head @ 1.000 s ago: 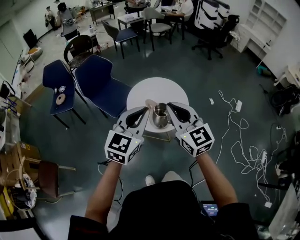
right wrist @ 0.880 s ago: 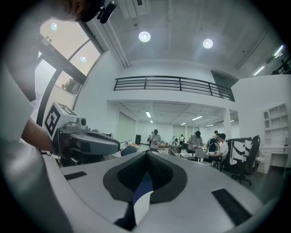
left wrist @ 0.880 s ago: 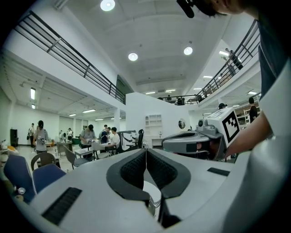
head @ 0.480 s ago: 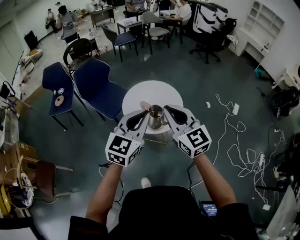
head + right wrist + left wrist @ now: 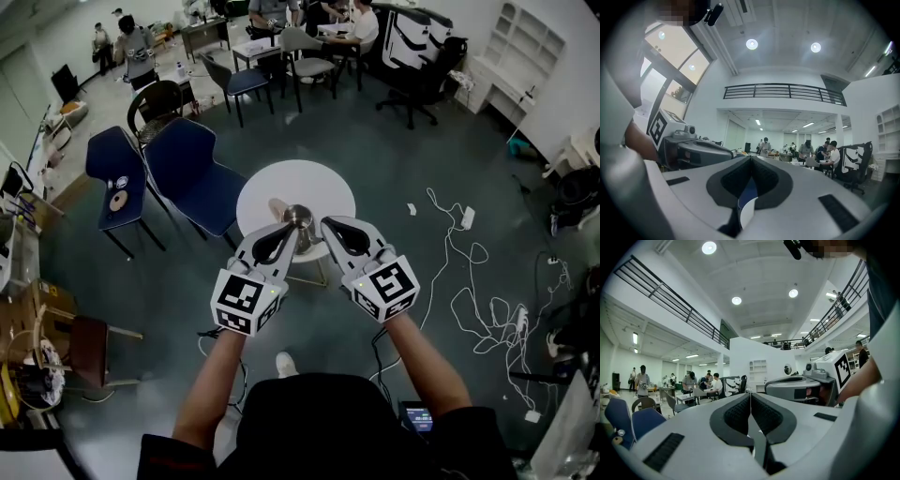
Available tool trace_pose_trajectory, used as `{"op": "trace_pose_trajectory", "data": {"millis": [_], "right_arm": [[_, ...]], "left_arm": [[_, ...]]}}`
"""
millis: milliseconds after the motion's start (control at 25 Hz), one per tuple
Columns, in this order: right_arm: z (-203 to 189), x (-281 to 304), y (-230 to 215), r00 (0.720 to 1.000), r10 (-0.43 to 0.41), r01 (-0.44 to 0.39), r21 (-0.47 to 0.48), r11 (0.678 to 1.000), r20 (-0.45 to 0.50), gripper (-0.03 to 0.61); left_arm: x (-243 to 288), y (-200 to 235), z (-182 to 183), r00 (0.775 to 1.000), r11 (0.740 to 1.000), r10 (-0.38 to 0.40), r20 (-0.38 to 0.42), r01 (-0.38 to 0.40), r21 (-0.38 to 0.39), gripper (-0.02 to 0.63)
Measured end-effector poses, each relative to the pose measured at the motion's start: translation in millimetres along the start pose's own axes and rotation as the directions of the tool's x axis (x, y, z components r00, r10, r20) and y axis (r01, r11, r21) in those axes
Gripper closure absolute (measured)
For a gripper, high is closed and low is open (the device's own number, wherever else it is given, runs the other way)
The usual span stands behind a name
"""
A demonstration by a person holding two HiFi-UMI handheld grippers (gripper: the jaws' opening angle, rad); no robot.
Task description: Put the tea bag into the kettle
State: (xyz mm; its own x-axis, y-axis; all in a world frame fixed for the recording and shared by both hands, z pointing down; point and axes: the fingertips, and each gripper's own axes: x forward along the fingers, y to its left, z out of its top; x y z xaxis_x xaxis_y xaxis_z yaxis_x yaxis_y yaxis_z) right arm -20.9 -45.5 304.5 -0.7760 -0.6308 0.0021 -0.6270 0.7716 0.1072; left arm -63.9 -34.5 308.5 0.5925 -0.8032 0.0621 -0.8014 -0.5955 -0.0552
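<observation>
A small metal kettle (image 5: 299, 217) stands on the round white table (image 5: 319, 184) below me. A pale tan tea bag (image 5: 277, 207) lies on the table just left of the kettle. My left gripper (image 5: 294, 229) and right gripper (image 5: 325, 224) hover side by side above the table's near edge, both shut with nothing between the jaws. Each gripper view looks level across the room and shows neither table nor kettle. The left gripper (image 5: 750, 394) view has the right gripper's body (image 5: 801, 387) beside it. The right gripper (image 5: 751, 157) view shows the left gripper's body (image 5: 693, 150).
Two blue chairs (image 5: 192, 169) stand left of the table, one with a disc on its seat (image 5: 120, 199). White cables (image 5: 473, 281) trail over the floor at the right. People sit at desks (image 5: 309, 28) at the far end of the room.
The table and kettle have drifted up and left in the head view and look smaller. Both grippers stayed shut and now cover the table's near edge.
</observation>
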Motion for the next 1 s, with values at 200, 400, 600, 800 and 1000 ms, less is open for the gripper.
{"op": "trace_pose_trajectory", "data": {"millis": [200,400,600,800,1000], "right_arm": [[-0.8,-27.2,4.6,1.0,0.015,-0.015,0.007,1.0,0.011,0.56],[-3.6,-48.1,15.4,0.999,0.034,-0.034,0.005,0.999,0.005,0.561],[-2.4,-70.0,15.9,0.999,0.042,-0.042,0.007,0.999,0.01,0.56],[-2.2,-85.0,20.2,0.999,0.051,-0.051,0.007,0.999,0.011,0.56],[-0.7,-104.1,23.5,0.998,0.059,-0.059,0.007,0.998,0.011,0.56]], "left_arm": [[-4.5,-26.9,1.0,1.0,1.0,0.017,0.0,-0.017,0.001,0.595],[-9.8,-46.9,2.2,0.999,0.999,0.036,0.0,-0.036,0.006,0.595],[-11.6,-69.7,0.2,0.999,0.999,0.041,-0.009,-0.041,-0.004,0.595],[-18.2,-85.0,0.6,0.999,0.999,0.05,-0.01,-0.051,-0.002,0.595],[-24.7,-104.5,2.7,0.998,0.998,0.064,-0.01,-0.064,0.01,0.595]]}}
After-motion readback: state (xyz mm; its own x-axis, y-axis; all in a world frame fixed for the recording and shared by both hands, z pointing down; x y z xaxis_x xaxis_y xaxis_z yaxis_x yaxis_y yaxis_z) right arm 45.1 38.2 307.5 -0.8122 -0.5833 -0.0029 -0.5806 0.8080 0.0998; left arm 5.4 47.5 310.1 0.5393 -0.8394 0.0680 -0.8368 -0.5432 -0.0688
